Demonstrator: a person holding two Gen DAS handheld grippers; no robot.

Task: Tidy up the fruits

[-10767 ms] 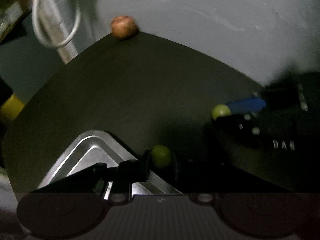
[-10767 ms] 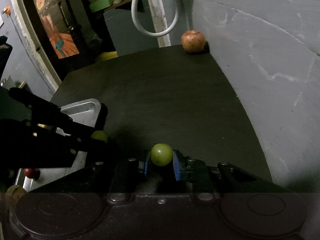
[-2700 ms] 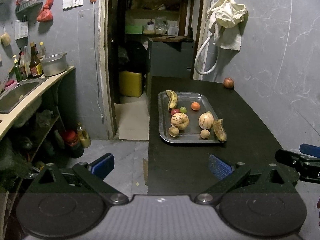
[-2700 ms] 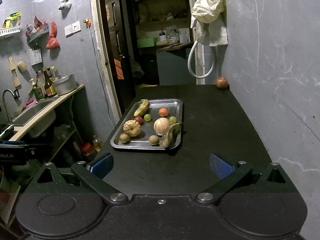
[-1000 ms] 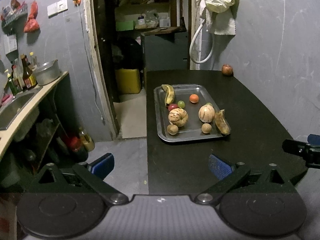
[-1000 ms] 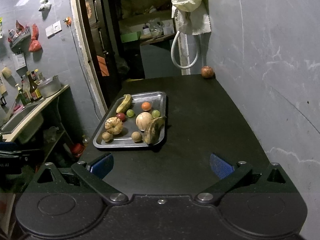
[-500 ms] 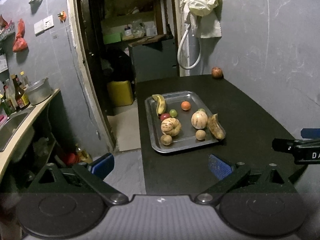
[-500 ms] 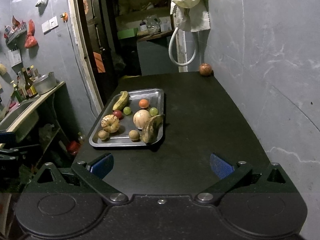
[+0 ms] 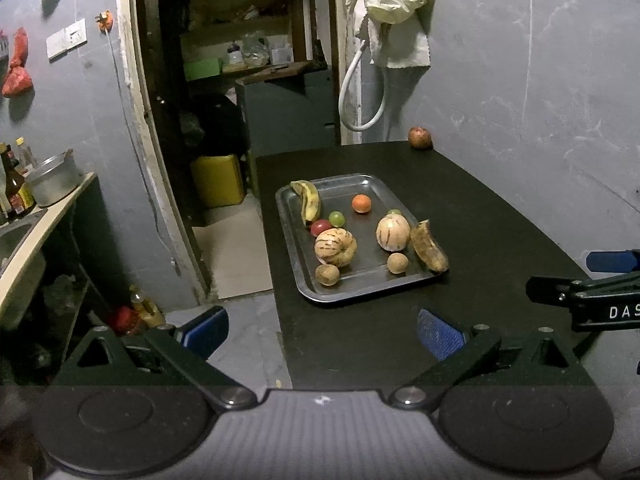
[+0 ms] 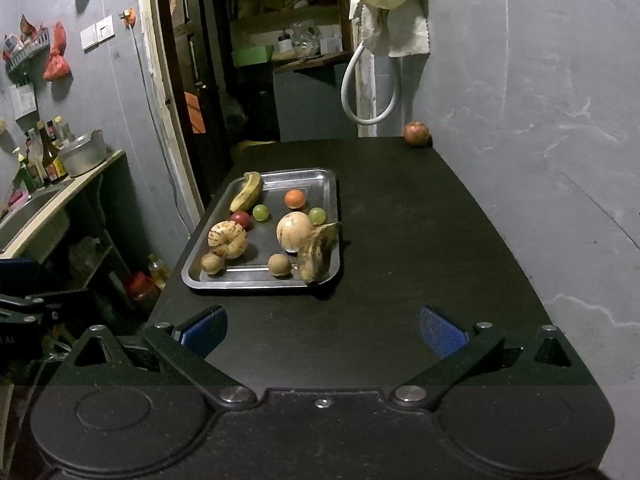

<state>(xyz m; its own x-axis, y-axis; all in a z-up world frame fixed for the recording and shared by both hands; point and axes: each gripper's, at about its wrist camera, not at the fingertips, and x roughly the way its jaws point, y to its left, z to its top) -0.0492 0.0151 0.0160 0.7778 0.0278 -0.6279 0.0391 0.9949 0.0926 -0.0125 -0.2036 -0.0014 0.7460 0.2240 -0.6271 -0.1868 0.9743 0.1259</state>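
Dim, sharp, fisheye-warped edges

- A rectangular metal tray [image 10: 332, 196] lies flat on the black worktop [image 10: 420, 240], holding the fruit.
- Inside: two striped pale melons [image 10: 227, 239], a yellow banana [image 10: 246, 191], a browned banana [image 10: 316, 252] on the tray's right rim, an orange [image 10: 295, 199], two green grapes [image 10: 260, 212].
- A reddish round fruit [image 10: 416, 133] sits apart in the worktop's far corner.

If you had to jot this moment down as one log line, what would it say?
left gripper: open, empty | right gripper: open, empty | tray: holds fruits | reddish fruit: off tray, far corner of table
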